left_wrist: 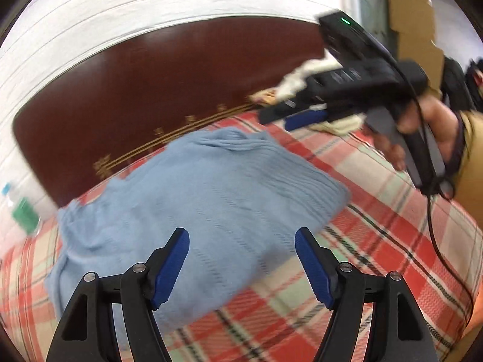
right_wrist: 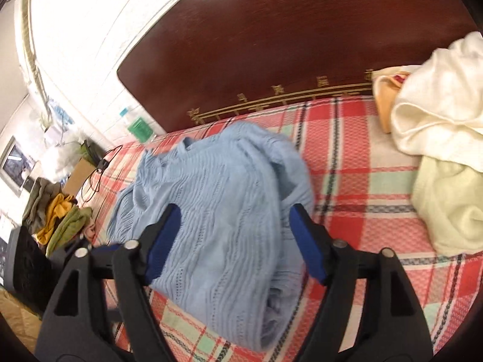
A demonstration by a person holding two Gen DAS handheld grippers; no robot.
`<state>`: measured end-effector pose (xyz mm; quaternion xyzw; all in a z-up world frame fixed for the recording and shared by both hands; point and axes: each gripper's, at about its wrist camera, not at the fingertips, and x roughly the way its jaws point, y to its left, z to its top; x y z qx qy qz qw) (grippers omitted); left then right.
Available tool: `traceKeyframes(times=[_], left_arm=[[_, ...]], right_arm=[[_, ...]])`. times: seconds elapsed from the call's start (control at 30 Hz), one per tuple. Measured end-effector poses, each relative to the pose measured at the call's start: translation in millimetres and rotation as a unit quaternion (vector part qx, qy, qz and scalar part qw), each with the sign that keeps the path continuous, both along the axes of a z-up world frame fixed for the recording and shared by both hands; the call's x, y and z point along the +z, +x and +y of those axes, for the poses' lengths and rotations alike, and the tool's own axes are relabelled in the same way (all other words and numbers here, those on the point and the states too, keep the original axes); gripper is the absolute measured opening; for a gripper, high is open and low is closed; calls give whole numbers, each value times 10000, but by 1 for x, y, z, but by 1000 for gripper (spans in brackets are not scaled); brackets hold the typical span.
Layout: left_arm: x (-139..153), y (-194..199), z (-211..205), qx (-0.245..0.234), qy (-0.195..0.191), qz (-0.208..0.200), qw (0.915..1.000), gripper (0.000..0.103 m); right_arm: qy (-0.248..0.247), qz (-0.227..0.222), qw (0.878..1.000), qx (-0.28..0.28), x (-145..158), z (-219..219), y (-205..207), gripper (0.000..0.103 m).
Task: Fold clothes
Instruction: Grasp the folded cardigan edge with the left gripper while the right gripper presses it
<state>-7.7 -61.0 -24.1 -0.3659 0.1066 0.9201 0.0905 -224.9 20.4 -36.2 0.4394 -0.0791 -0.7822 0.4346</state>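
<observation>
Lying folded on the plaid bedspread (right_wrist: pixel 356 163), light-blue sweater (right_wrist: pixel 217 199), just beyond left gripper (left_wrist: pixel 241 268) and right gripper (right_wrist: pixel 235 241), both gaping apart, clamping nothing.

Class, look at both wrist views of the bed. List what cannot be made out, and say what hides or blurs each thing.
- Blue knit sweater: its near end is covered by the right gripper in the right wrist view; in the left wrist view motion blur smears its knit.
- Cream clothes: cut off by the right edge there, so how many garments is unclear.
- Bottle with a green label: blurred, label unreadable, left wrist view.
</observation>
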Motion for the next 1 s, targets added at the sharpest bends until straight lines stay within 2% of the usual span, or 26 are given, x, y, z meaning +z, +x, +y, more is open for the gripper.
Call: traceKeyframes(times=[0.33,0.6,0.73,0.8,1.0], left_arm=[[-25,-20,35,-315,-555,-78,9979,74],[-48,-38,66,-664,-1325,-107,9889,74],[-54,-48,67,-663,-1300,-157,9892,76],[-56,-54,65,-644,-1278,-165,9896,82],[-57,-67,57,-502,-1035,-243,9931,82]], right_arm=[[-92,-534,9983,-209,-23,11,-28,79],[-109,-779,9968,-138,-43,2,-41,79],[-72,-787,9967,-161,-47,0,-48,80],[-43,-783,9968,-178,-49,-2,-51,81],[46,-625,9980,16,-52,-17,-52,83]])
